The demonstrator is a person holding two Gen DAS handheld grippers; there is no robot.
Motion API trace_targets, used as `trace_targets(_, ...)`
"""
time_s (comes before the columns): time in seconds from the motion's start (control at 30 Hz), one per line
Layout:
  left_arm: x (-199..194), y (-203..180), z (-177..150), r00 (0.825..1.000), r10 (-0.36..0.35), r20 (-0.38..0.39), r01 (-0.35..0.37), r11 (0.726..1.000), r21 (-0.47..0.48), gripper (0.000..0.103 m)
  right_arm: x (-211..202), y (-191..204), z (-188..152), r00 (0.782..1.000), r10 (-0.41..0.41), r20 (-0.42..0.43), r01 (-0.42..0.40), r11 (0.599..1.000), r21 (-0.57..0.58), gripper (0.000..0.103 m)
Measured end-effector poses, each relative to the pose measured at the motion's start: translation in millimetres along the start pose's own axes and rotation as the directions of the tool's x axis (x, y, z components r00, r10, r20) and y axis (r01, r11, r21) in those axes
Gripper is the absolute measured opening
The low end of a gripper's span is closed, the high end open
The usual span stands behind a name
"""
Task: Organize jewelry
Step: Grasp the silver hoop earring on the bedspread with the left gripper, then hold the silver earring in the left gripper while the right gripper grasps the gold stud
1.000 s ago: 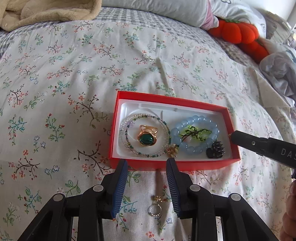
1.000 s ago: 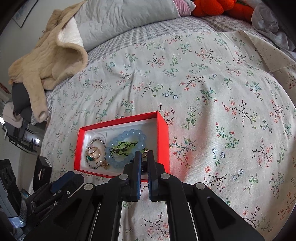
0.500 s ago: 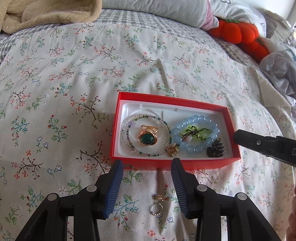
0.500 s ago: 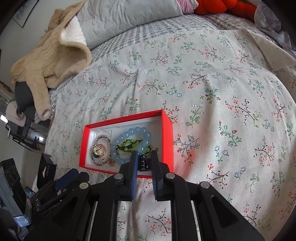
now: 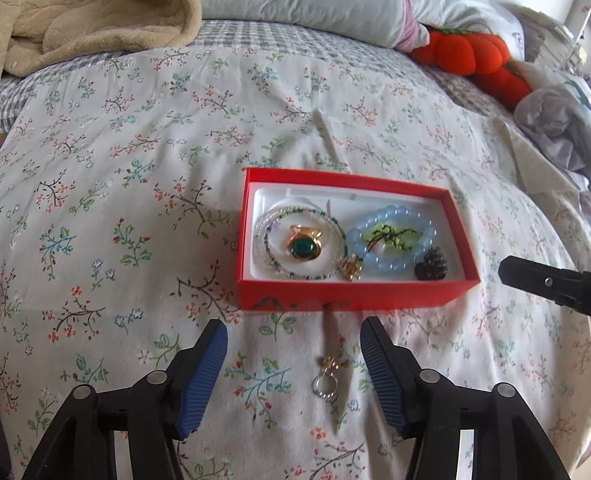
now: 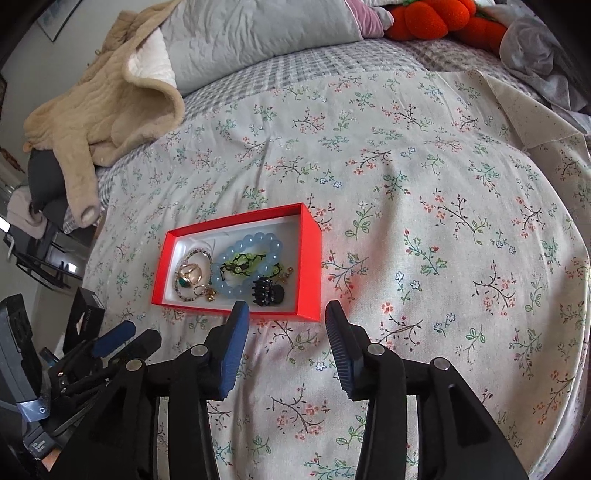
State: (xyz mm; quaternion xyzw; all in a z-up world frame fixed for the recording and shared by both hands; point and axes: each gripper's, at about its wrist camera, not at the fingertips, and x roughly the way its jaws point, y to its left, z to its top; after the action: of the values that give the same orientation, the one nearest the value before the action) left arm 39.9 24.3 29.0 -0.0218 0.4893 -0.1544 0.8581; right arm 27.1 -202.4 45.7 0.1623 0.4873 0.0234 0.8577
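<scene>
Both grippers had opened since before: our right gripper [image 6: 282,321] released the hair claw [image 6: 268,291] into the red box [image 5: 354,293]. At 6 o'clock of it, between our left gripper's [image 5: 293,345] wide jaws, lay a light, slippery earring [image 5: 325,378]; we judged its ring best to pinch.

Floral bedspread [image 5: 155,192] covers the bed, over a grey checked sheet [image 6: 295,74]. Beige fleece jacket [image 6: 107,107] heaped at far left, grey pillow [image 6: 258,33] behind, orange plush pumpkins [image 5: 472,55] far right beside crumpled grey cloth [image 5: 554,122].
</scene>
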Motion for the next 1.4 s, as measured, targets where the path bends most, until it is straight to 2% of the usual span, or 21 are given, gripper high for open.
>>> trace_targets(0.17,3.5,4.3,-14.4,0.999,0.035,-0.014,-0.034,0.999,0.042,0.079,-0.3,-6.5,-8.9,0.999,-0.031,-0.019,0.031,1.000,-0.004,0.052)
trace_targets(0.37,15.0,8.6,-32.4,0.997,0.075,-0.033,-0.071,0.990,0.120,0.079,7.3,-7.8,-26.2,0.994,-0.089,-0.060,0.087,0.995,-0.043,0.056)
trace_targets(0.5,22.5,5.6,-43.9,0.998,0.047,-0.050,-0.038,0.985,0.170,0.079,16.6,-5.2,-39.0,0.989,-0.102,-0.107,0.095,0.993,-0.071,0.056)
trace_targets(0.63,29.6,-5.5,-52.3,0.998,0.008,-0.056,0.006,0.969,0.249,0.078,19.5,0.9,-44.2,0.984,-0.145,-0.102,0.132,0.984,-0.123,0.056)
trace_targets(0.8,41.1,-18.3,-54.4,0.992,-0.069,-0.105,0.095,0.957,0.273,0.050,22.7,-2.3,-43.2,0.983,-0.144,-0.114,0.133,0.986,-0.101,0.056)
trace_targets(0.87,48.3,-22.4,-55.6,0.989,-0.066,-0.128,0.101,0.954,0.282,0.042,23.1,-3.6,-42.5,0.983,-0.143,-0.117,0.133,0.987,-0.090,0.056)
trace_targets(1.0,54.7,-29.5,-58.0,0.992,-0.042,-0.122,0.079,0.944,0.321,0.035,22.7,-5.4,-42.4,0.982,-0.144,-0.120,0.134,0.987,-0.086,0.056)
trace_targets(1.4,60.7,-33.7,-51.0,0.991,-0.045,-0.126,0.082,0.946,0.313,0.013,19.1,-12.9,-42.8,0.983,-0.139,-0.121,0.132,0.989,-0.058,0.056)
